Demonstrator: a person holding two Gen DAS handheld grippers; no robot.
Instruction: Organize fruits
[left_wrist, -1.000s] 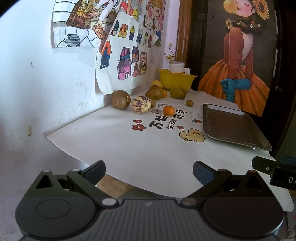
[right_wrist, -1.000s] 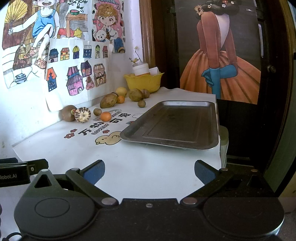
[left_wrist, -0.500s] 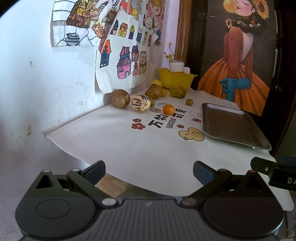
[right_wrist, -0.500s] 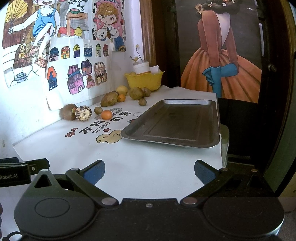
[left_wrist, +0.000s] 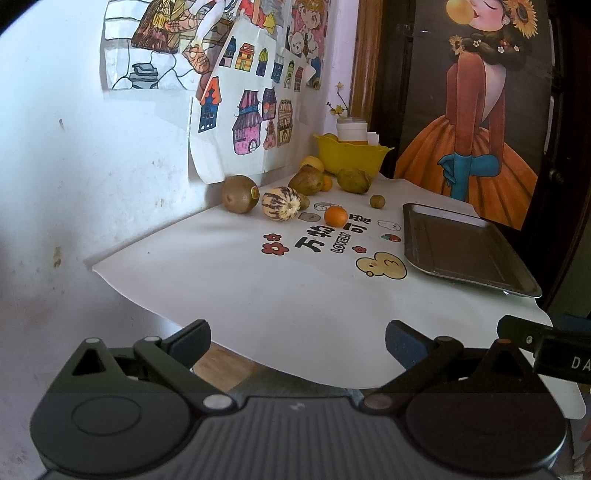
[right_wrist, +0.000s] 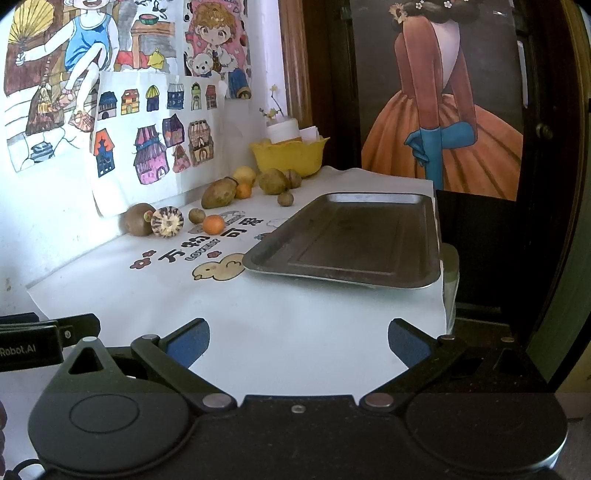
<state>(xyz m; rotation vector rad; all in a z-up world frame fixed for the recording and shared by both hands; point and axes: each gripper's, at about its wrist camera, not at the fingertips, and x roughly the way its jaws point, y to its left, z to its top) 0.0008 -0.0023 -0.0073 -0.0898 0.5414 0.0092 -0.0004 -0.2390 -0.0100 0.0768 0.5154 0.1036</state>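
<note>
Fruits strung along the wall at the counter's far side, all loose: brown kiwi (left_wrist: 239, 194) at 11 o'clock in the left wrist view, striped melon (left_wrist: 280, 203) just beside it, small orange (left_wrist: 335, 216) forward of the row toward 12 o'clock, larger brown-green fruits (left_wrist: 306, 181) bunched near the yellow bowl (left_wrist: 351, 154). Metal tray (right_wrist: 351, 240) at 2 o'clock in the left view, at 12 to 1 o'clock in the right; nothing on it. No fruit sorted yet.

Compared with a second ago: both views marginally nearer to the counter (left_wrist: 258, 288), fruit layout unchanged, nothing lifted. Judged meaning: approach under way, first pick not begun.

Left gripper (left_wrist: 297, 341): fingers spread wide, nothing between them, above the near counter edge at 6 o'clock. Right gripper (right_wrist: 298, 341): same spread, nothing held, near edge at 6 o'clock, well apart from the tray.

Edges and room: broad bare cloth between grippers and fruit, free for travel. Wall tight behind the fruit row, so approach from the front advisable. Tray's right rim close to the counter's right edge; placement toward the tray's middle safer. Round fruit liable to roll if nudged.
</note>
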